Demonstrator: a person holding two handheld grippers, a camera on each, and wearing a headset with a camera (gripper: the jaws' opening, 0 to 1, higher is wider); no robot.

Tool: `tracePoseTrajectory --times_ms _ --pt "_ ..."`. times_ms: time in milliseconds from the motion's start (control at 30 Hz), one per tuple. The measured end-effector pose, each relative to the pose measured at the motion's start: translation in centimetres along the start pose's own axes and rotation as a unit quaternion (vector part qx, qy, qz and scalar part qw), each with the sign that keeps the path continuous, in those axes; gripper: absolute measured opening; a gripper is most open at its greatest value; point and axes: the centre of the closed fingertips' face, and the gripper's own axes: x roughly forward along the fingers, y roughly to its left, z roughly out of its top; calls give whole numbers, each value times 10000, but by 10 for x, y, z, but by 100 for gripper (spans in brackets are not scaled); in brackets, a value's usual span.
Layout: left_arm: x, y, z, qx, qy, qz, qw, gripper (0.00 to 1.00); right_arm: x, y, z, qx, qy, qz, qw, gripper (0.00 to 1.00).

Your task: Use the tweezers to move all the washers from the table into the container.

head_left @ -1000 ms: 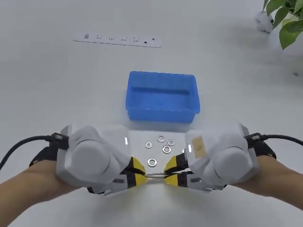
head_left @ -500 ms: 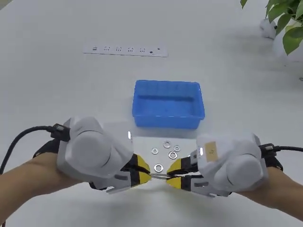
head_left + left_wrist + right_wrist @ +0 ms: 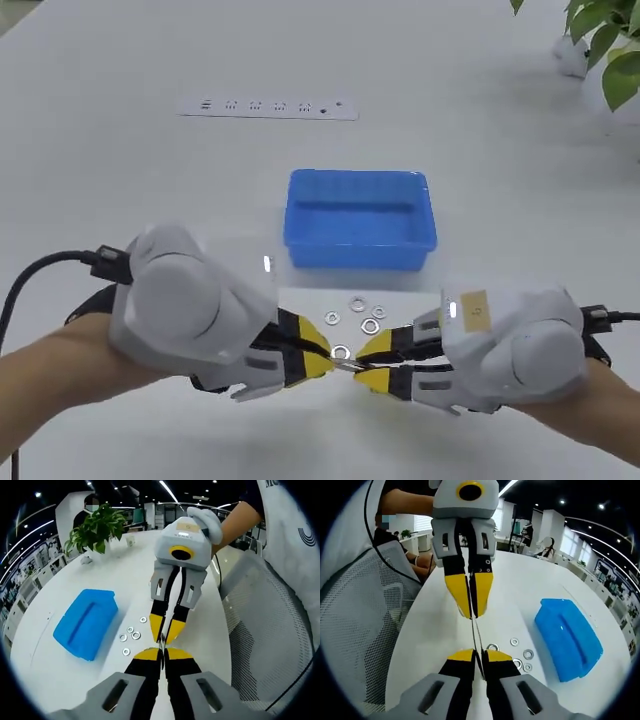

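Note:
A thin pair of metal tweezers [image 3: 345, 365] spans the short gap between my two grippers, just above the table. My left gripper [image 3: 318, 362] is shut on one end and my right gripper [image 3: 368, 364] on the other. The tweezers [image 3: 163, 643] run from my own yellow tips to the facing gripper; in the right gripper view the tweezers [image 3: 476, 632] do the same. Several small washers [image 3: 357, 318] lie loose on the white table just beyond the tips, the nearest washer [image 3: 341, 352] beside the tweezers. The blue container [image 3: 360, 218] stands behind them.
A white power strip [image 3: 270, 107] lies at the back of the table [image 3: 120, 170]. Plant leaves [image 3: 612, 55] hang at the far right corner. A black cable [image 3: 40, 275] trails from the left gripper. A mesh chair [image 3: 365, 630] stands at the table's near edge.
The head camera has shifted, so the whole scene sits differently. Both grippers keep hold of the tweezers, and their yellow tips have drawn slightly closer together, next to the nearest washer.

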Motion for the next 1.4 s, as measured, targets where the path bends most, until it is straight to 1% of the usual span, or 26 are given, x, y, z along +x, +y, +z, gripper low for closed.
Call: tracePoseTrajectory --times_ms 67,167,200,333,400,433,467,533,600,767,867,1033,1133,1300,1400 --pt "0 1 3 -20 -49 -2 10000 6 -2 -1 0 75 -66 -19 9999 8" --pt "0 2 11 -77 -214 -18 9997 6 -5 -3 0 249 -207 -49 9995 8" --pt "0 1 15 -75 -277 -38 9996 7 -5 -4 1 264 -237 -61 9994 8" --pt "1 0 20 -4 -351 -65 9994 6 -7 -4 1 345 -305 -90 9989 8" --pt "1 0 25 -16 -462 -112 9989 6 -8 -5 2 449 -388 -101 9982 8" --pt "1 -1 26 -16 -484 -124 9988 6 -8 -4 3 456 -399 -97 9981 8" --pt "1 -1 31 80 -595 -128 9981 6 -9 -4 3 461 -417 -94 9980 8" --pt "1 -3 36 50 -711 -161 9973 6 -9 -2 5 485 -465 -58 9977 9" --pt "2 -2 37 82 -715 -157 9973 6 -9 -3 4 455 -452 -79 9979 9" --pt "6 -2 46 81 -917 -189 9956 6 -12 -4 4 562 -517 -71 9971 9" --pt "9 -2 50 117 -985 -200 9949 6 -13 -3 4 532 -513 -82 9972 9" --pt "14 -3 55 91 -1152 -279 9929 6 -15 -4 2 584 -546 -97 9968 8" --pt "18 -5 58 159 -1291 -349 9909 7 -17 -4 1 609 -562 -88 9965 8" --pt "22 -6 58 117 -1336 -463 9899 7 -18 -4 0 608 -580 -72 9964 8" --pt "24 -6 57 143 -1326 -493 9898 7 -18 -4 0 616 -599 -52 9963 8"
